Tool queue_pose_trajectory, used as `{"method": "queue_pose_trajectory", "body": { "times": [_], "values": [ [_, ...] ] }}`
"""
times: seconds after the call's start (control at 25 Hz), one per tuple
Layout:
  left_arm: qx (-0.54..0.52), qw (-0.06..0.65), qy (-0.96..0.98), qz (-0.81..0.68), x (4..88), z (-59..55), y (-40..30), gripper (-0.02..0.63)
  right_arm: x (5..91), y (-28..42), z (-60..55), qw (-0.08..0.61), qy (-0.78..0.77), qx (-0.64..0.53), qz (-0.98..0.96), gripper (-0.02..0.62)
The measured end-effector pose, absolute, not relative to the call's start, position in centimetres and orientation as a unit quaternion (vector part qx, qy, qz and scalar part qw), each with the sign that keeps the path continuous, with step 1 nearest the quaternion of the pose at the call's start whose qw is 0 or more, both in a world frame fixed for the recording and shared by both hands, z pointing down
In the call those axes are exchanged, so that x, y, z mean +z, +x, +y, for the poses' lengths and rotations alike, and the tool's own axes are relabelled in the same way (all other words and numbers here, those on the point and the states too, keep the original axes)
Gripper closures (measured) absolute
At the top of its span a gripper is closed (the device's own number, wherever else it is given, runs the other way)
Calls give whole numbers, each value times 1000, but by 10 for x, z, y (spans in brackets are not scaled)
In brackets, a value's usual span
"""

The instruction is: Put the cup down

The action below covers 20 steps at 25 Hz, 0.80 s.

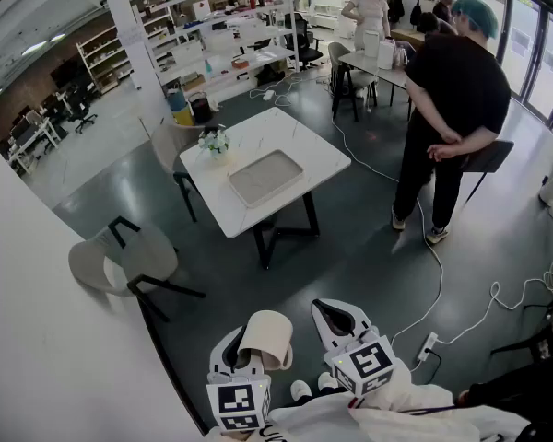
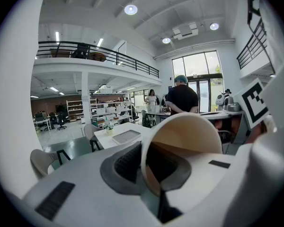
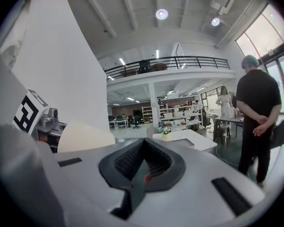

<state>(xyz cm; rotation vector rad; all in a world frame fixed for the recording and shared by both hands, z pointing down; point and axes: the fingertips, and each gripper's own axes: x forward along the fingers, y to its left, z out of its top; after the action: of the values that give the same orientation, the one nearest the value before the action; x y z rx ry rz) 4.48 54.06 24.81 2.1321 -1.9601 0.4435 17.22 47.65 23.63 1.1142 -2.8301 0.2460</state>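
A beige paper cup [image 1: 269,337] is tipped on its side in the air at the bottom of the head view, with my left gripper [image 1: 250,350] shut on its wall. In the left gripper view the cup [image 2: 191,135] has its mouth turned toward the camera, and the rim is pinched between the dark pads [image 2: 128,162]. My right gripper [image 1: 340,318] hangs just to the right of it, shut with nothing in it. The right gripper view shows its jaws [image 3: 142,161] closed and the cup [image 3: 84,137] at the left.
A white table [image 1: 300,144] stands ahead with a grey tray [image 1: 265,177] and a small flower pot [image 1: 215,142]. A beige chair [image 1: 120,258] is at the left. A person in black [image 1: 453,109] stands at the right. Cables [image 1: 433,256] and a power strip [image 1: 427,346] lie on the floor.
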Motion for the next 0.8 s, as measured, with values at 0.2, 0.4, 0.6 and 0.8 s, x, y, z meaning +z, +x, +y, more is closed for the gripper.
{"method": "queue_pose_trajectory", "body": {
  "times": [0.2,0.4,0.6,0.8],
  "values": [
    [153,104,720,-669,250,543,51,563,234,180,477,43,364,77,-927,592],
    [156,106,720,-667,250,536,56,563,233,187,471,33,368,92,-924,592],
    [159,109,718,-669,251,530,60,563,233,192,462,30,370,92,-924,592],
    [164,108,713,-673,251,519,65,563,234,201,451,26,368,99,-924,592]
  ]
}}
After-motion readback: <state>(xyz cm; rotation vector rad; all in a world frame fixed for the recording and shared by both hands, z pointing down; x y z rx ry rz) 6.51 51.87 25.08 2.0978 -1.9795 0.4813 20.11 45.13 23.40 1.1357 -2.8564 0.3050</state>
